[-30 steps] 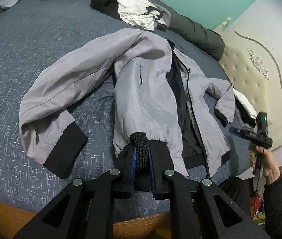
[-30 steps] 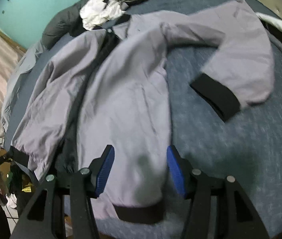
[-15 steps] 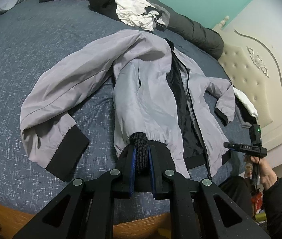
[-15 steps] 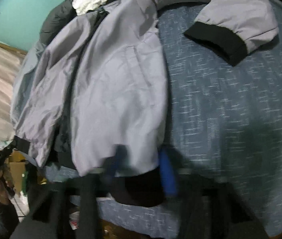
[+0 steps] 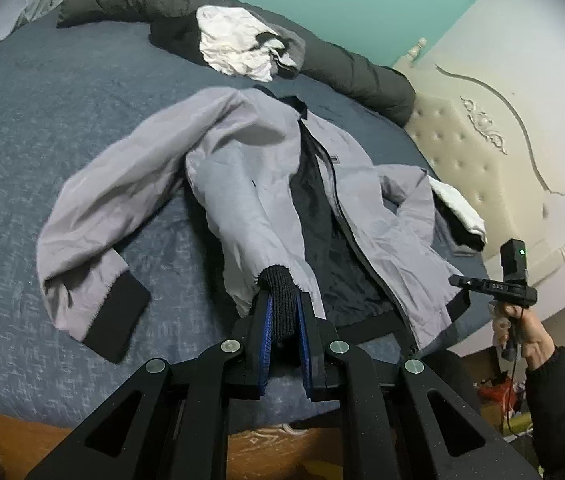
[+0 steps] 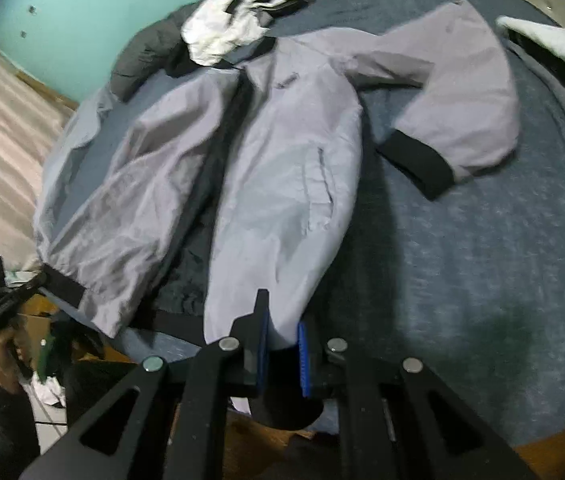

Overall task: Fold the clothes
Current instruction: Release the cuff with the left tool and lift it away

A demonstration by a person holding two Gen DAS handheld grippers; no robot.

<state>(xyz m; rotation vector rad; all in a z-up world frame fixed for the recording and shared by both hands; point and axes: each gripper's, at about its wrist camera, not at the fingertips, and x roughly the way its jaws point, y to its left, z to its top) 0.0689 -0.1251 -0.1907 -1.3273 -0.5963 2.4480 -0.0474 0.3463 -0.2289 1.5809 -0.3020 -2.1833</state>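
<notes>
While the left gripper clamps the jacket hem (black rib), the right gripper is closing on it

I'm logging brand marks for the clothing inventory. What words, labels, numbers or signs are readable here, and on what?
None can be read.
Chest patch on the grey jacket: too small to read.
Small display on the right gripper's top bar: characters too blurred to read.
</notes>
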